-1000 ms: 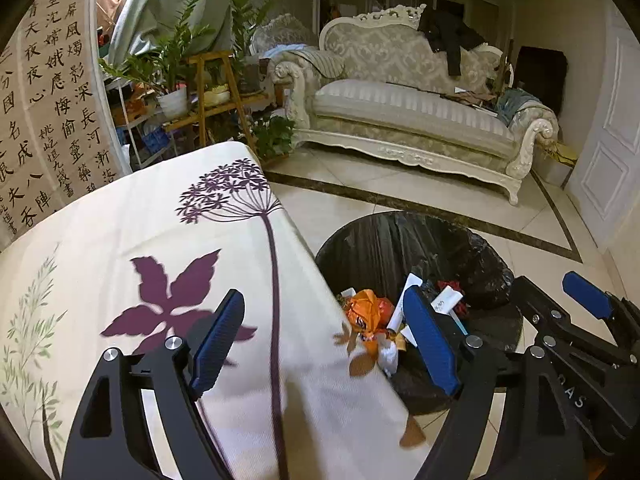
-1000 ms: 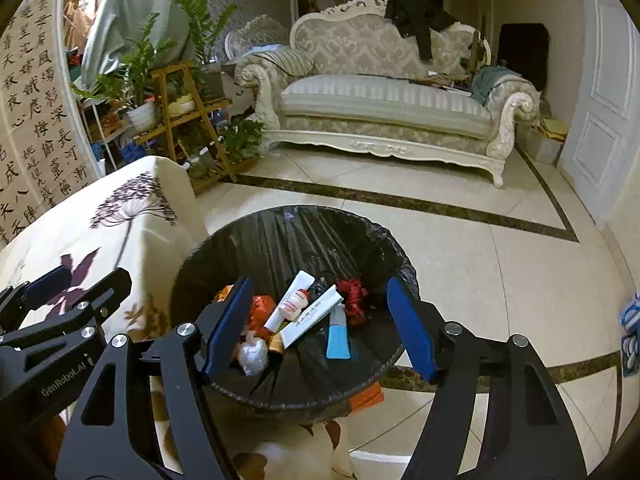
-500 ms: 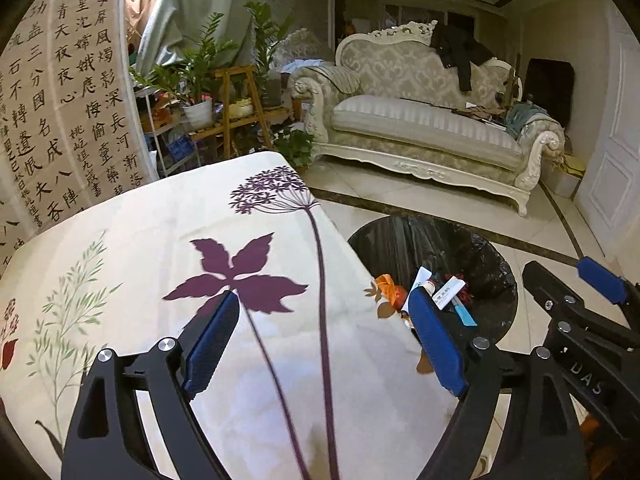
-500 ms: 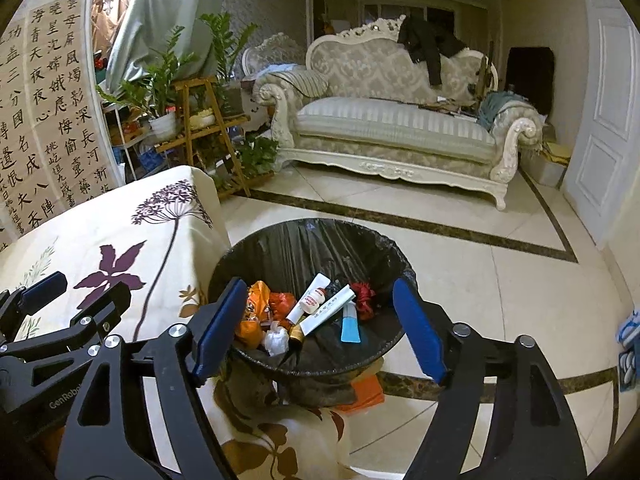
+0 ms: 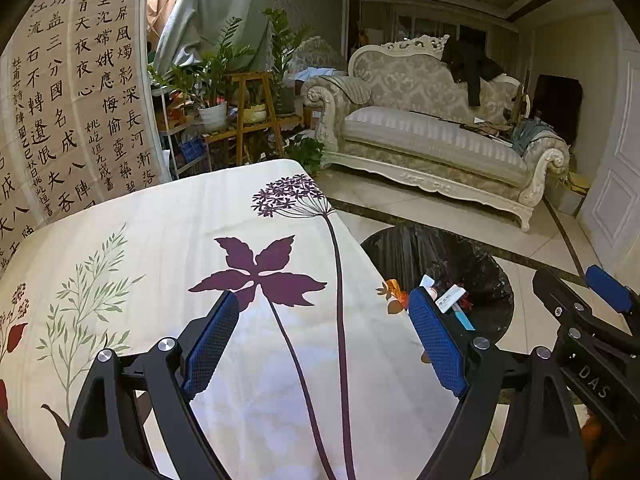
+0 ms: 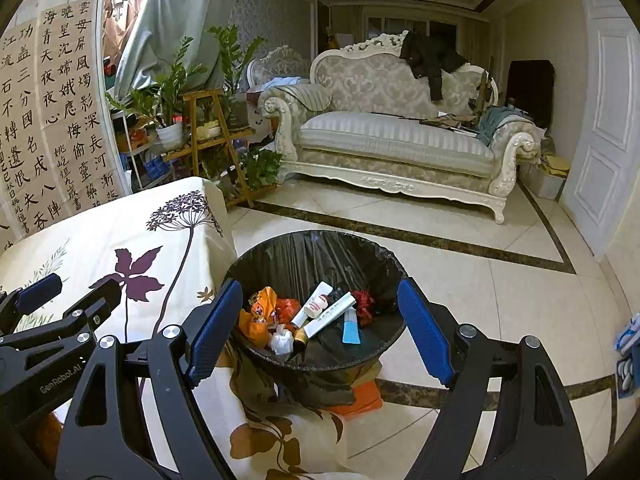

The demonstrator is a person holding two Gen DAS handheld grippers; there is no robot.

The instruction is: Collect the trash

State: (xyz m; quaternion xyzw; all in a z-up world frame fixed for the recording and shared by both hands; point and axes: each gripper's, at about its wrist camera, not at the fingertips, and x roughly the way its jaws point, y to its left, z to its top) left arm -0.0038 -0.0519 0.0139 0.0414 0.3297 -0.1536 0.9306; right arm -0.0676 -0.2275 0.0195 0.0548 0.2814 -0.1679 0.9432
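Both cameras sit just behind their own fingers and look forward and downward along them, toward the sofa [image 5: 432, 140] at the far wall.

The left wrist view hangs close over the cloth-covered surface [image 5: 160, 264], which fills its lower half; the bin [image 5: 492, 280] lies past the surface's right edge, partly cut off by it. The right gripper [image 5: 572, 296] shows at this view's right margin.

The right wrist view sits to the right of that one, close above the bin [image 6: 312, 252], looking straight into it, with the surface [image 6: 100, 236] on its left and the left gripper [image 6: 68, 292] at its left margin.

Both views share the bin, the surface's flower corner, the sofa, the plant stand [image 5: 256, 112] and the calligraphy screen [image 5: 60, 92].
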